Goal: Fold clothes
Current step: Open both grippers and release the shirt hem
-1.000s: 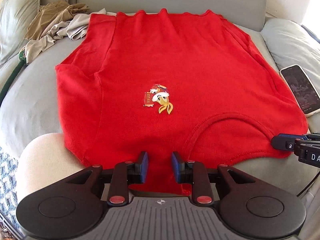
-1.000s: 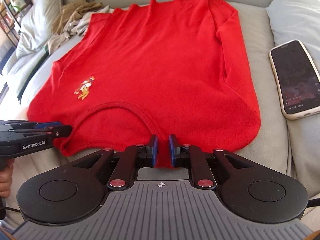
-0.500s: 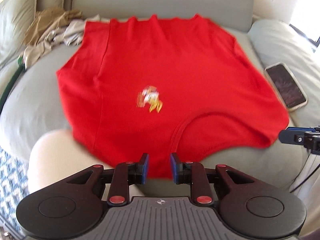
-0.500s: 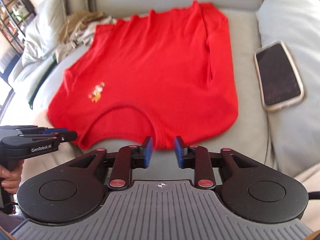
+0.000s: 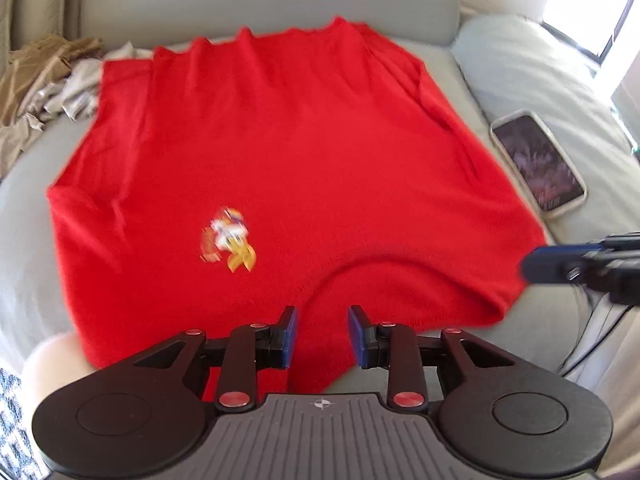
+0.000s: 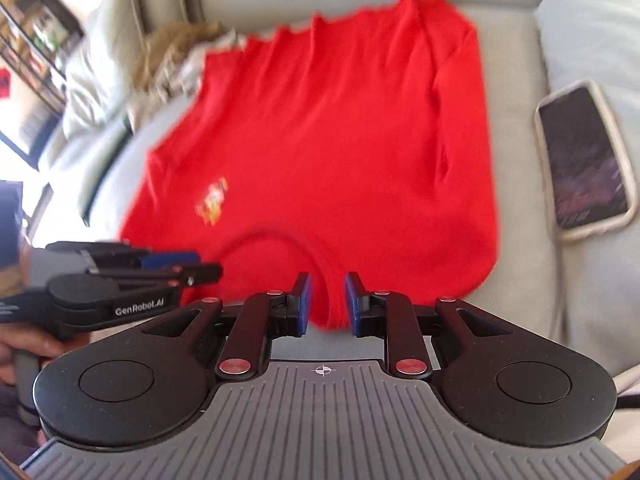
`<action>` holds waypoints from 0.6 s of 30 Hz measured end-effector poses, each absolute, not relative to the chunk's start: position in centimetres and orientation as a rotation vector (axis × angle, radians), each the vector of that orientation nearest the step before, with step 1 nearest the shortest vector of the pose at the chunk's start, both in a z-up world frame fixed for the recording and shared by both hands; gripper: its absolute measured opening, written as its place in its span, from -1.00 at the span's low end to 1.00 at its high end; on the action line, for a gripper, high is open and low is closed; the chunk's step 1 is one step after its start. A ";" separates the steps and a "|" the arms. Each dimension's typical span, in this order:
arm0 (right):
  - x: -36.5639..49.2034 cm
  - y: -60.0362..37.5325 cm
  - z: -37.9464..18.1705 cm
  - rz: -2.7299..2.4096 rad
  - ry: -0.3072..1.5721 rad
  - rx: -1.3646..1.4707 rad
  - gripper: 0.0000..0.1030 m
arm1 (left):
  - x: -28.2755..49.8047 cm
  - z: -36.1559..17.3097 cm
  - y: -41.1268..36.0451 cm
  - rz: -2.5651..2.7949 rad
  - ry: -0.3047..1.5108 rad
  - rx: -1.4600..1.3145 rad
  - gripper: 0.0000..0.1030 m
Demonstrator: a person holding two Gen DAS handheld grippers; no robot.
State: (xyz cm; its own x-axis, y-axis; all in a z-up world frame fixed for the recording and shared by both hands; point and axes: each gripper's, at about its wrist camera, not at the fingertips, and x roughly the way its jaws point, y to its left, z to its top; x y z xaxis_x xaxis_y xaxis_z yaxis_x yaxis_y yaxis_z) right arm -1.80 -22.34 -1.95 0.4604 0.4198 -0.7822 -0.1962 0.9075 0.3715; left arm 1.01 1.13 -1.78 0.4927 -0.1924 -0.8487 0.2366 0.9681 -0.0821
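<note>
A red shirt (image 5: 304, 168) is spread flat on a grey sofa (image 5: 260, 4), collar end nearest the cameras. Left gripper (image 5: 319, 334) and right gripper (image 6: 324, 302) are held over that edge, fingers apart, nothing clamped. A phone (image 6: 586, 164) is laid beside (right cushion); crumpled clothes (image 5: 44, 76) are piled far left.

Two handheld grippers, both black with ribbed grey bases and round discs either side. Left gripper (image 5: 319, 336): blue pads (image 5: 291, 334) on black linkages, red screw heads (image 5: 235, 399), white crosshair mark. Right gripper (image 6: 326, 302): same build. "GenRobot.AI" in white along the left one's side. Thin cable at far right.
</note>
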 end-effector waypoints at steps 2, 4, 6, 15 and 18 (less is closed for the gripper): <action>-1.3 -23.9 0.9 0.370 0.950 0.247 -0.25 | 1.8 0.6 1.9 -0.243 0.956 0.005 -0.31; -0.5 -25.3 3.8 0.359 0.877 0.256 -0.14 | 2.7 2.9 2.5 -0.224 0.889 -0.025 -0.27; 0.3 -26.8 6.7 0.348 0.804 0.264 0.08 | 3.9 4.9 2.7 -0.203 0.825 -0.036 -0.21; 12.1 -30.3 10.9 0.283 0.808 0.384 0.46 | 8.5 6.3 3.4 -0.129 0.739 -0.015 -0.03; 16.5 -29.9 9.1 0.279 0.856 0.414 0.45 | 10.0 6.4 3.6 -0.106 0.721 -0.005 0.07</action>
State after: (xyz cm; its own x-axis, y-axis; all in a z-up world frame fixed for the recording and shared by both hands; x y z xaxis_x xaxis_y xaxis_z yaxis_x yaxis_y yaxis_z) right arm 16.45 -29.94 9.09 0.6272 0.3984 -0.6693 -0.0719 0.8852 0.4596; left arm 9.97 3.56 6.37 0.7461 -0.0986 -0.6584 0.0954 0.9946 -0.0408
